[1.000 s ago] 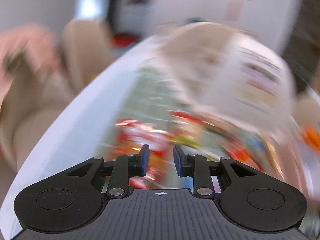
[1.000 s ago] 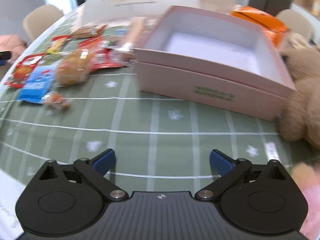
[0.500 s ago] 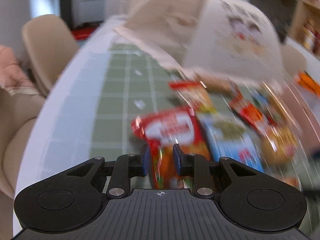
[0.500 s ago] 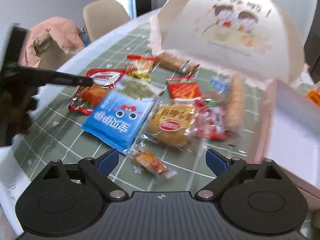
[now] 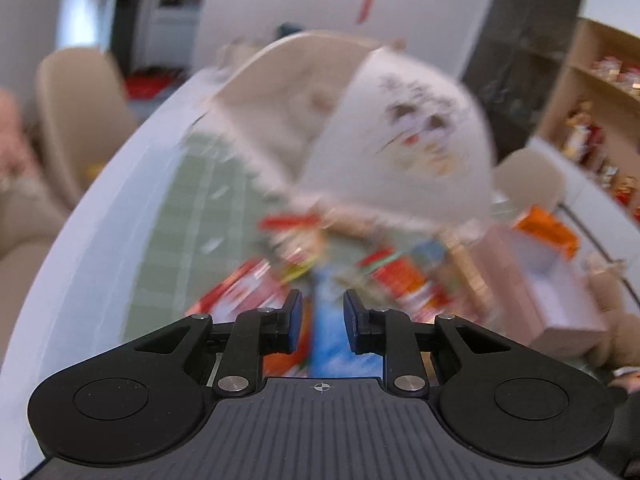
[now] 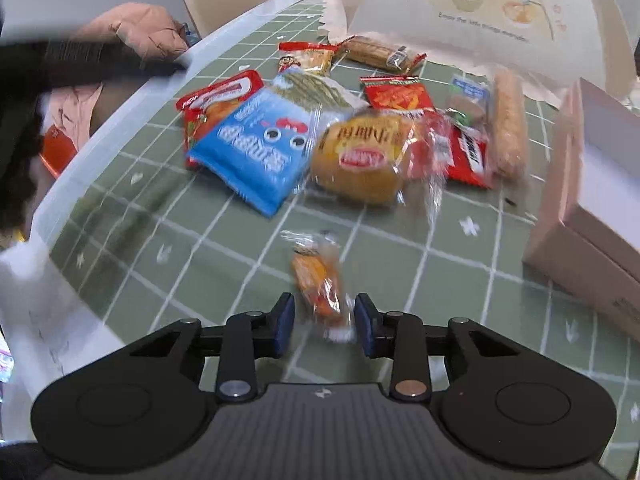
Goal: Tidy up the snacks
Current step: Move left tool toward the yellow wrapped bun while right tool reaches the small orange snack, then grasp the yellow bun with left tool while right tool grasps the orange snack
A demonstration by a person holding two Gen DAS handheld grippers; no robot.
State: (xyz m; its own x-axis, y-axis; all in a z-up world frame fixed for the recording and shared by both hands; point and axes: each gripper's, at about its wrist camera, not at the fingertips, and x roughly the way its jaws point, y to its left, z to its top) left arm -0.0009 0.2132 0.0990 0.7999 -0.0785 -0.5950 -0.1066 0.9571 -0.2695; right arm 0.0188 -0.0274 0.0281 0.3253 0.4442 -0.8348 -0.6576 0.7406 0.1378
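Plainly the biggest risk sits with the right gripper (image 6: pixel 324 324), but going left to right: the left gripper (image 5: pixel 318 326) hangs over the left side of the table (image 6: pixel 120 152), its fingers close together with a narrow gap. Blurred blue and red wrappers show in that gap; whether the pads pinch anything I cannot tell. If they grip only a corner of the blue packet (image 6: pixel 256 152), it could drag the red packet (image 6: pixel 218 96) beneath it toward the left edge.

Next comes the heap mid-table: the yellow bun pack (image 6: pixel 362 156), a red wrapper (image 6: pixel 400 94) and a long biscuit stick (image 6: pixel 508 124), packed touching one another, so any sweep through there would scatter them.

Nearer the front edge, apart from the heap, lies the small orange candy (image 6: pixel 320 280). The right gripper's jaws are closing around its near end; the right pad looks to touch the crinkly tail, the left pad stands just clear. A hold on that thin twisted tail alone may slip, and the candy could squirt forward or drop on the lift.

At the right side stands the open pink box (image 6: pixel 592 208), the likely destination. Its near wall is tall; a low carry could knock the candy loose against it.
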